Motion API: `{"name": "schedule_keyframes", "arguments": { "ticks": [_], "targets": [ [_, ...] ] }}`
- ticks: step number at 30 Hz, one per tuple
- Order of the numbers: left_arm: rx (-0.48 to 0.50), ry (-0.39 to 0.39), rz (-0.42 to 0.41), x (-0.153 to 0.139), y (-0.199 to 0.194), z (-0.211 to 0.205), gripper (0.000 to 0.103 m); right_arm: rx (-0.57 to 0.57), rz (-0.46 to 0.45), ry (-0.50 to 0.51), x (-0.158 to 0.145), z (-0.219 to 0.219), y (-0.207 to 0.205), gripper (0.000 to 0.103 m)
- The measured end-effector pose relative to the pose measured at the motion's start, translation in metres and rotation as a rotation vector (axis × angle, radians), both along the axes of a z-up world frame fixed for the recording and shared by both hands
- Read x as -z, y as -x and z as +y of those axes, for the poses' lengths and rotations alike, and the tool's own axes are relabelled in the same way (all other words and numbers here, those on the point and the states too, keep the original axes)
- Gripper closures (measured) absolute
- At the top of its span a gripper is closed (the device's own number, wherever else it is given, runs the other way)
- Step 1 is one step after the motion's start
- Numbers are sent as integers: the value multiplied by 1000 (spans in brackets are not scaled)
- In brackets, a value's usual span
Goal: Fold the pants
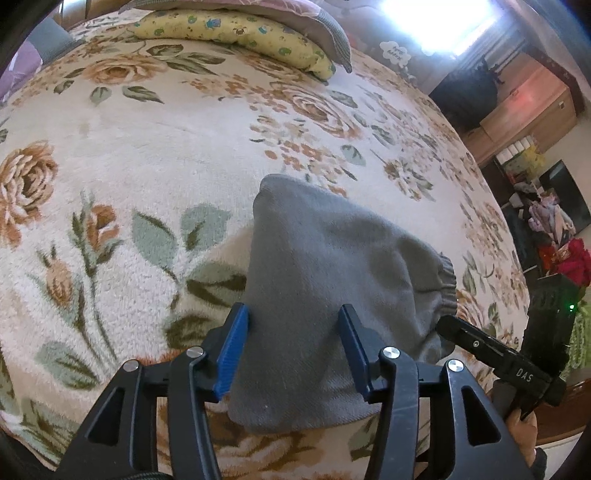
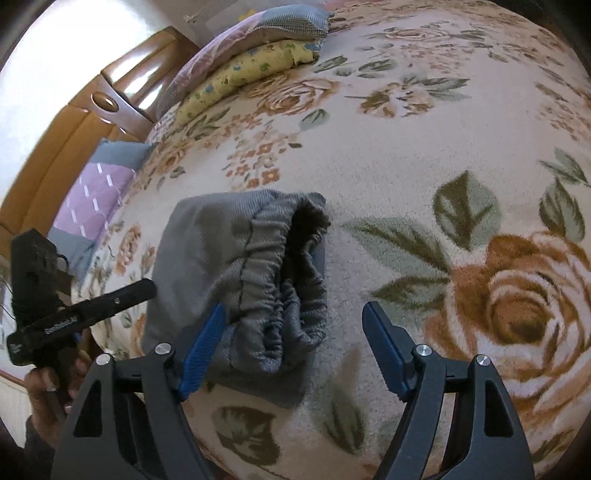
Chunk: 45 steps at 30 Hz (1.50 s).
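Note:
The grey pants (image 1: 325, 280) lie folded into a compact bundle on the floral blanket (image 1: 147, 147). My left gripper (image 1: 293, 312) stands open over the near end of the bundle, with flat cloth between its blue pads (image 1: 232, 350). In the right wrist view the elastic waistband (image 2: 273, 280) faces right and its opening shows dark. My right gripper (image 2: 295, 310) is open at the waistband end, its left pad (image 2: 203, 347) over the pants (image 2: 207, 251) and its right pad over bare blanket (image 2: 406, 155). Neither gripper grips anything. Each view shows the other gripper at its edge.
A yellow pillow (image 1: 236, 33) and a grey-edged quilt (image 1: 325, 26) lie at the far end of the bed. A purple quilted cushion (image 2: 92, 199) and the wooden headboard (image 2: 74, 140) are on the left. Wooden furniture with clutter (image 1: 535, 110) stands beyond the bed's right edge. A hand (image 2: 48, 384) holds the left gripper.

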<state>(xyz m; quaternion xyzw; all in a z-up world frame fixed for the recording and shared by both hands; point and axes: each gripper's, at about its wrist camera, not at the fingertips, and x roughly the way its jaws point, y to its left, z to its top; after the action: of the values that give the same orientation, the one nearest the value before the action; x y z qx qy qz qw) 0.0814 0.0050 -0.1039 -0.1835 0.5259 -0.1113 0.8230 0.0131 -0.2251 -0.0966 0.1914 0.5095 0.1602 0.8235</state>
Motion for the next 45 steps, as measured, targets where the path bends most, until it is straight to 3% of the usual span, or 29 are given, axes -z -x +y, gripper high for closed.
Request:
{"name": "schedule_keyframes", "arguments": {
  "ticks": [4,9,13,20,28,31,35,41,45],
  "targets": [
    [8,7,1,0,-5,0,48,0,-38,7,-9,6,-7,26],
    [19,-4,10,7,-12,-3,46,-32,8,21,5,17,-18,26],
    [19,11,31,15,-15,0,44,-35,44,-10,21,18,-18,26],
    [-2,92,71,34,-15,7,35,-41,29,-76,26,11,-14,26],
    [32,122,67,39,-19,0,35,-46,0,-140,34,12,-13,33],
    [29,126,49,38,-16,-1,44,-78,-13,-93,31,19,-13,42],
    [14,126,40,35,-13,-1,52,-70,-9,-102,31,18,-13,55],
    [1,143,30,24,-10,2,67,-60,-34,-90,21,20,-9,60],
    [-1,128,9,11,-3,-1,71,-59,-46,-97,13,19,-5,61]
  ]
}}
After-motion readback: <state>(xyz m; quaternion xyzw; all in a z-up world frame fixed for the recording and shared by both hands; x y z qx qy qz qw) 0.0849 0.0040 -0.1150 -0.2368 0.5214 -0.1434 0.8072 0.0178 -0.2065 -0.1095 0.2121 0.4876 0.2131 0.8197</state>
